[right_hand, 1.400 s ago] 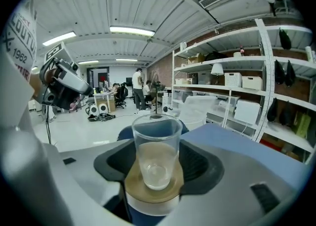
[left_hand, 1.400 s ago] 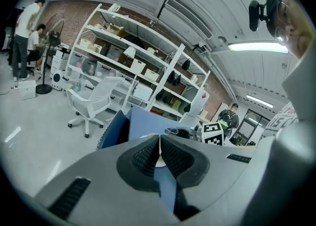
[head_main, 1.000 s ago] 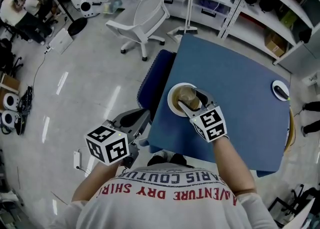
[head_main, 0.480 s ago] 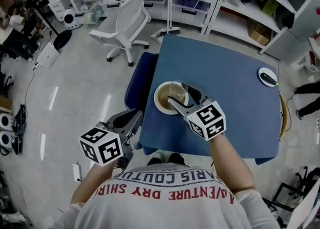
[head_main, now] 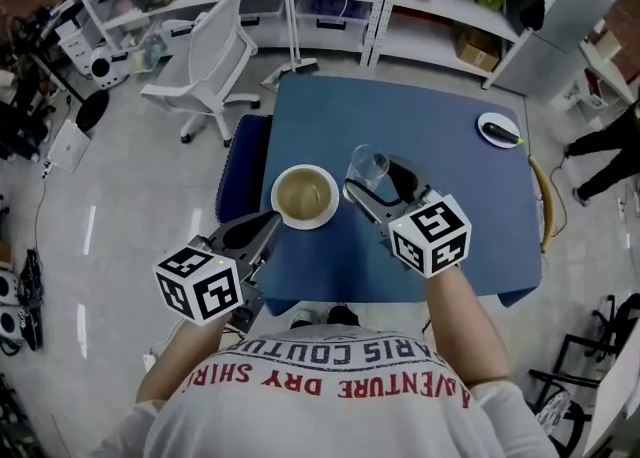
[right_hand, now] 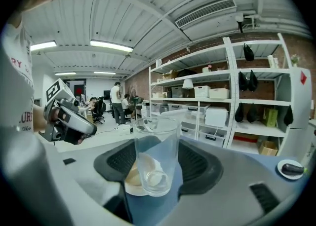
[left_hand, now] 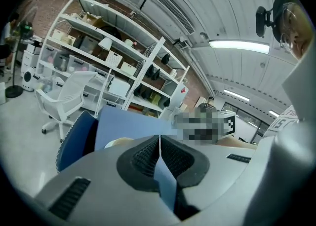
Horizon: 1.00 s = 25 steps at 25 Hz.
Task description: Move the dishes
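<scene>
In a room with white shelves stands a blue counter (head_main: 450,176). The clear drinking glass (head_main: 366,165) stood in the cream bowl (head_main: 305,196) a second ago. Now it hangs above the counter, just right of the bowl, pinched by the right hand-held gripper (head_main: 372,178). I judge the dishes are now separated. The glass's mouth points up, long axis nearly vertical. The left hand-held gripper (head_main: 262,226) is pressed together, empty, near the bowl.

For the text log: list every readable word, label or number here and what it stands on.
"ARIS COUTU": white shirt, head view, upside down, ends hidden.
"AVENTURE DRY SHIR": same shirt, red letters, ends hidden.
left marker cube, right marker cube: patterns only, no words.
shelf boxes: labels too small to read.
</scene>
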### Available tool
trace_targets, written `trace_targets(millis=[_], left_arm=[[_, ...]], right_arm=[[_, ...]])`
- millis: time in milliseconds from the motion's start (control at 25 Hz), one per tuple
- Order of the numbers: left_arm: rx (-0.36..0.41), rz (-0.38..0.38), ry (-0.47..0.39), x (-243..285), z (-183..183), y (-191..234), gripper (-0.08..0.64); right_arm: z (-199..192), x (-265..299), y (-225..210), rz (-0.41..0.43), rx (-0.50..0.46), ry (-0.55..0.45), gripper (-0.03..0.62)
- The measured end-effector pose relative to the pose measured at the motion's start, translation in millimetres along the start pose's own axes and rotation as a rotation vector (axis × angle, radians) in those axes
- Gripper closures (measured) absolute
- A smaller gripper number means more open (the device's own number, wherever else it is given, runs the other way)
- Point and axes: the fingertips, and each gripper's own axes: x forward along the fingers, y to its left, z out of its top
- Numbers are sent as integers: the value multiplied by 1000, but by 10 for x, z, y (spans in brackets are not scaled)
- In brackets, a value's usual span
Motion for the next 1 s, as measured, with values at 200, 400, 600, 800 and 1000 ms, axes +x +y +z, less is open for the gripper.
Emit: trace_targets(millis=[200, 400, 600, 800, 1000], left_arm=[[25, -60, 36, 241, -38, -190, 528], [46, -100, 71, 457, -107, -378, 528], [55, -118, 101, 645, -165, -469, 528], [57, -122, 127, 764, -212, -510, 528], [52, -112, 148, 843, -281, -494, 528]], right_arm=[[-163, -281, -328, -99, 35, 12, 321], [-456, -535, -621, -180, 66, 42, 321], [-779, -690, -876, -238, 105, 80, 321], [-1070, -777, -1046, -276, 137, 107, 321], [-1340, -836, -1219, -335, 146, 132, 321]])
